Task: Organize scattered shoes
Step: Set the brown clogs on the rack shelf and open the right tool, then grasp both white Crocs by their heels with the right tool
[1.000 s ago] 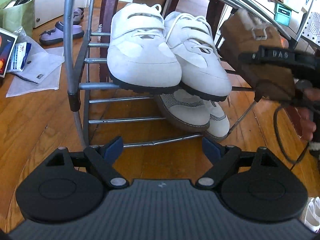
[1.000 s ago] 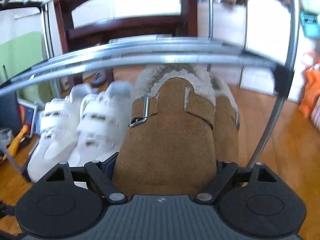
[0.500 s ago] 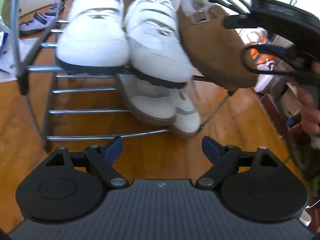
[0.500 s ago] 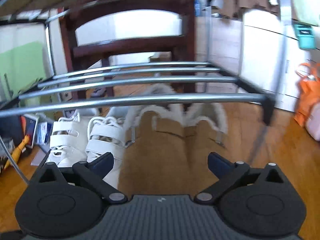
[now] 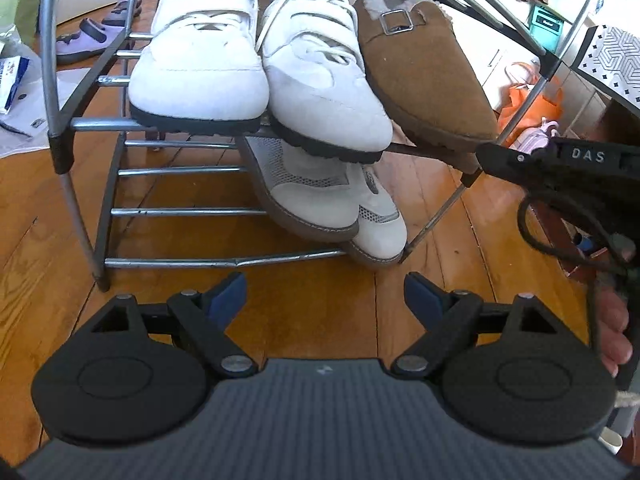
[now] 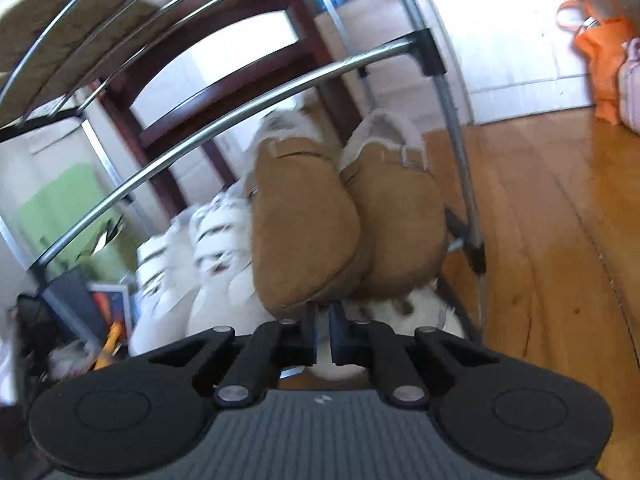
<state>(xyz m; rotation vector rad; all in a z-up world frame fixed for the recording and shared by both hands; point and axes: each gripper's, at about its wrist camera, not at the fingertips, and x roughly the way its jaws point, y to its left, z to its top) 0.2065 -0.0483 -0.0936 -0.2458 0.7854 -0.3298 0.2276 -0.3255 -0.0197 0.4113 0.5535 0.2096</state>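
On the middle shelf of a metal shoe rack [image 5: 172, 212], a pair of white sneakers [image 5: 200, 72] sits with a brown fleece-lined slipper [image 5: 424, 68] to its right. Grey-white mesh sneakers [image 5: 312, 196] lie on the shelf below. My left gripper [image 5: 325, 292] is open and empty over the wood floor in front of the rack. The right wrist view shows two brown slippers [image 6: 304, 232] side by side on the shelf. My right gripper [image 6: 323, 328] sits just before their toes, jaws closing together to shut with nothing between them. Its black body [image 5: 560, 160] shows at the right of the left wrist view.
Purple sandals [image 5: 92, 36] and papers [image 5: 12, 76] lie on the floor left of the rack. An orange bag [image 6: 604, 52] stands at the far right. A dark wooden chair [image 6: 224, 80] is behind the rack. A hand [image 5: 612, 332] holds the right tool.
The right gripper let go of the brown slipper, which now rests on the shelf beside its mate. It drew back, rolled, and shut empty. The left gripper stays open.
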